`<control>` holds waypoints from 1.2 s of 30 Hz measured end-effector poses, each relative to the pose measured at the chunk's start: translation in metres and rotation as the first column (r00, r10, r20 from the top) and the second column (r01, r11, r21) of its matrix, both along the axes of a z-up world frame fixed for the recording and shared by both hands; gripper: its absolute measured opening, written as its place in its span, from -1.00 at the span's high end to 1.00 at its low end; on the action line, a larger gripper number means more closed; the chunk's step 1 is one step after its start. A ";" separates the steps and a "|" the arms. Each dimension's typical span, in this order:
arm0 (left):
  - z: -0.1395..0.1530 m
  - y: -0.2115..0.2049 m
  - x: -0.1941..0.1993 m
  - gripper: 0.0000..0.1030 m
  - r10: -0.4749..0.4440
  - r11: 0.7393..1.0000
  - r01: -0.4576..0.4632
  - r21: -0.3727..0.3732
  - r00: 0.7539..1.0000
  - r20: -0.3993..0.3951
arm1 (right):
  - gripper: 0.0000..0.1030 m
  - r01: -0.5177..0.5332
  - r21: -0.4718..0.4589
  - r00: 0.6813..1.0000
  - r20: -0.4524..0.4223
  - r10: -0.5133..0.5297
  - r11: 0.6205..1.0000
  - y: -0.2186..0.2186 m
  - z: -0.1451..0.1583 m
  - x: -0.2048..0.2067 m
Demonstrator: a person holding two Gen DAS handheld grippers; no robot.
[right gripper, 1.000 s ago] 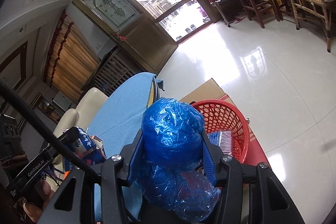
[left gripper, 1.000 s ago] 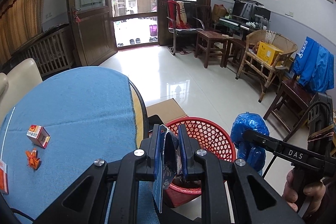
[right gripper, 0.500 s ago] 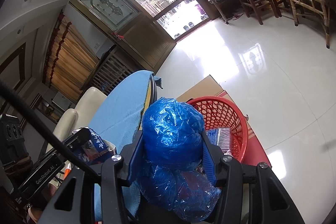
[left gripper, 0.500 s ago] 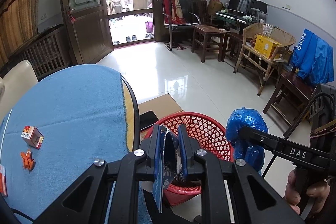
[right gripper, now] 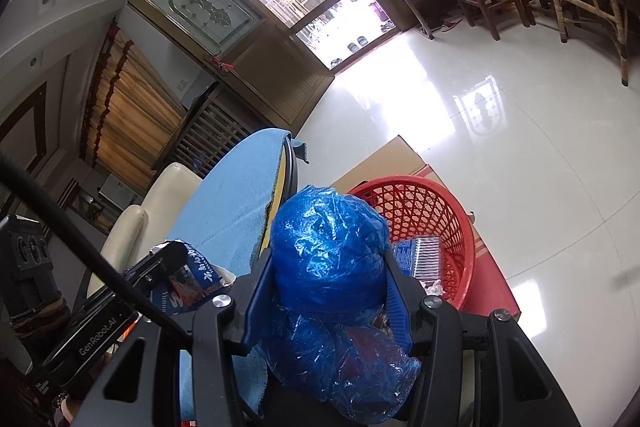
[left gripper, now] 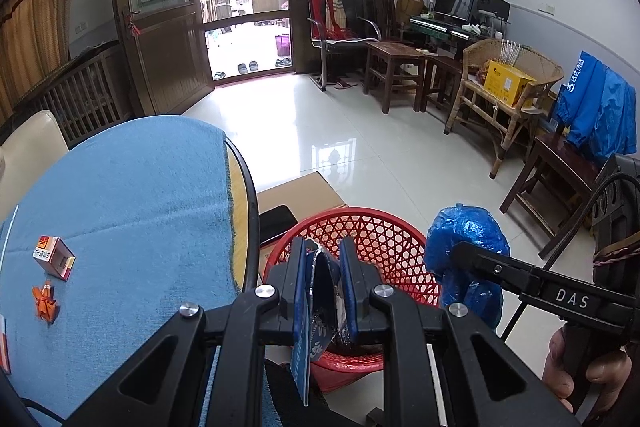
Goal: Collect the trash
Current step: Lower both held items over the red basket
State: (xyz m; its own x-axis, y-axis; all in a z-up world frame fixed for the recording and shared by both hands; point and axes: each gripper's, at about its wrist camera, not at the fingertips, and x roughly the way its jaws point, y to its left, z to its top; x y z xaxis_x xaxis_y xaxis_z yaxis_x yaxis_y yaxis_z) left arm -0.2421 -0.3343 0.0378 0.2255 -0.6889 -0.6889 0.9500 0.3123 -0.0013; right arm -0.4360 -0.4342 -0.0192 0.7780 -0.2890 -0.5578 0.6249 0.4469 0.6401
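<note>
My left gripper (left gripper: 323, 267) is shut on a flattened blue snack wrapper (left gripper: 318, 295), held over the near rim of a red mesh basket (left gripper: 384, 227) on the floor. My right gripper (right gripper: 326, 267) is shut on a crumpled blue plastic bag (right gripper: 324, 247), above the basket (right gripper: 460, 227), which holds a barcoded packet (right gripper: 420, 255). From the left wrist view the bag (left gripper: 464, 239) hangs at the basket's right side. On the blue-clothed round table (left gripper: 132, 195) lie a small orange-and-white box (left gripper: 54, 257) and an orange scrap (left gripper: 44, 301).
A flat cardboard box (left gripper: 300, 191) and a black slab (left gripper: 276, 221) lie beside the basket under the table edge. A cream chair (left gripper: 28, 147) stands left of the table. A dark stool (left gripper: 560, 171) and a wicker chair (left gripper: 508, 107) stand at the right.
The left gripper has shifted right with the wrapper, off the table edge and over the basket. The right gripper with the bag has stayed put.
</note>
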 end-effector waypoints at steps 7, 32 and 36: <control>-0.004 -0.005 -0.001 0.66 -0.005 1.000 0.005 0.009 1.000 -0.004 | -0.04 -0.001 0.007 1.000 0.000 0.001 1.000 -0.001 -0.004 0.001; -0.018 -0.009 -0.001 0.66 -0.036 0.999 0.037 0.020 0.998 -0.047 | -0.05 0.010 0.040 1.000 -0.009 -0.010 0.999 -0.003 -0.014 0.001; -0.020 -0.010 -0.003 0.66 -0.044 0.999 0.045 0.018 0.998 -0.051 | -0.05 0.011 0.045 1.000 -0.011 -0.011 0.999 -0.004 -0.015 0.001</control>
State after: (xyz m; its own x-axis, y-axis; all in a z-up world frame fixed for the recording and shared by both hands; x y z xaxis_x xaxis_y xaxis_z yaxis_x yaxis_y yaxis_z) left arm -0.2453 -0.3442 0.0176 0.1597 -0.6841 -0.7117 0.9618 0.2703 -0.0441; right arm -0.4347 -0.4381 -0.0346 0.7691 -0.2722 -0.5783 0.6363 0.4110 0.6528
